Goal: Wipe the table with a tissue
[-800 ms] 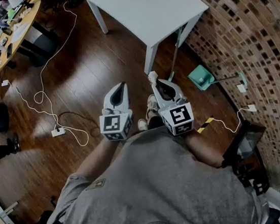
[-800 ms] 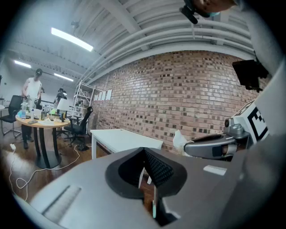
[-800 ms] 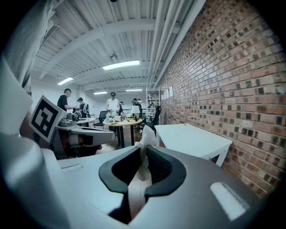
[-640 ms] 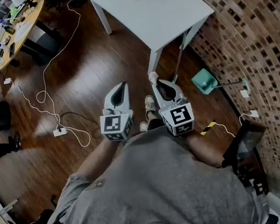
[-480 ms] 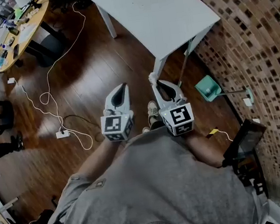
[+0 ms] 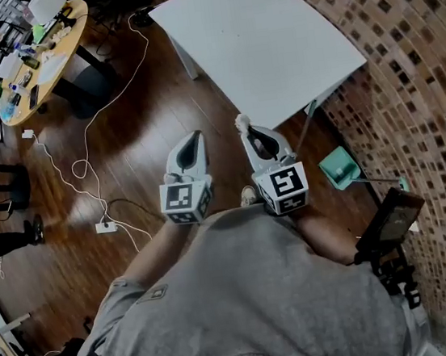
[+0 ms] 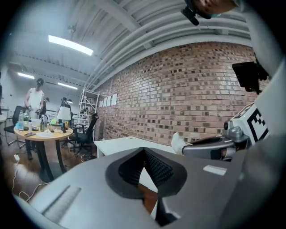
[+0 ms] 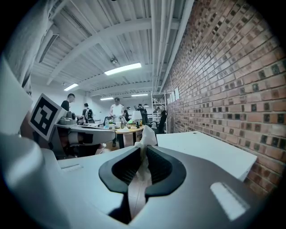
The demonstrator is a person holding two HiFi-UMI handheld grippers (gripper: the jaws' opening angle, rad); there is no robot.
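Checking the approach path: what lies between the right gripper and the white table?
Nothing; head view shows the right gripper, shut on the tissue, just short of the white table, only floor between.

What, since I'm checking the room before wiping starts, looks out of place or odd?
Loose white extension cables snake across the wooden floor left of the white table, a possible trip hazard. A green dustpan lies on the floor by the brick wall. Nothing looks spilled on the table.

Light: bright, given by ceiling strips (image 8: 123,68).
Glare: sheen is thrown on the floor (image 6: 131,128); the table (image 6: 270,37) is nearly washed out.
Distortion: the wall (image 6: 412,67) is bent by fisheye; corners are blacked out.
Focus: the foreground is softened in both gripper views.
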